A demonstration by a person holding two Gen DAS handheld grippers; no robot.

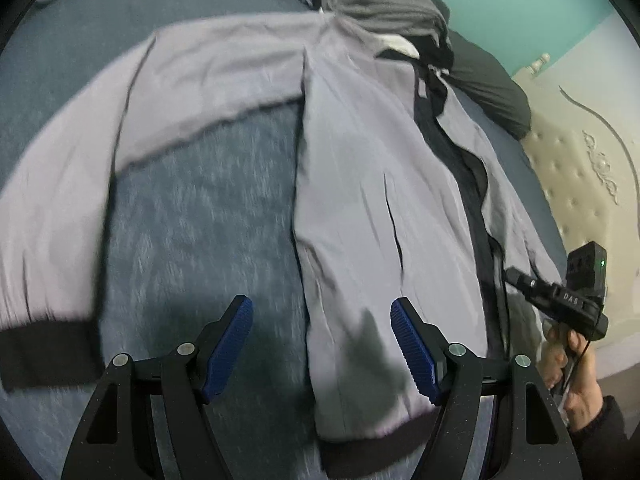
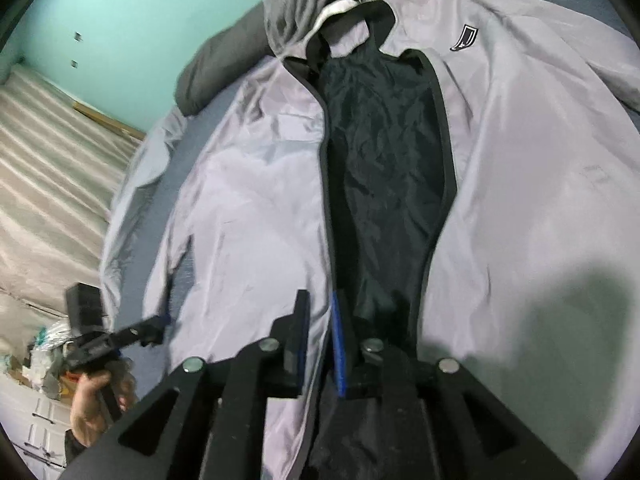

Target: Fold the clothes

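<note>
A blue-grey bed [image 1: 192, 216] fills most of the view, under a teal wall [image 2: 132, 12]. The lilac jacket [image 1: 360, 184] lies spread across it, front open, one sleeve reaching the bed's edge and cut off. Left claw [image 1: 322, 346] hangs released over the hem. Right claw [image 2: 320, 344] is barely parted around the jacket's front edge; contact unclear.
</note>
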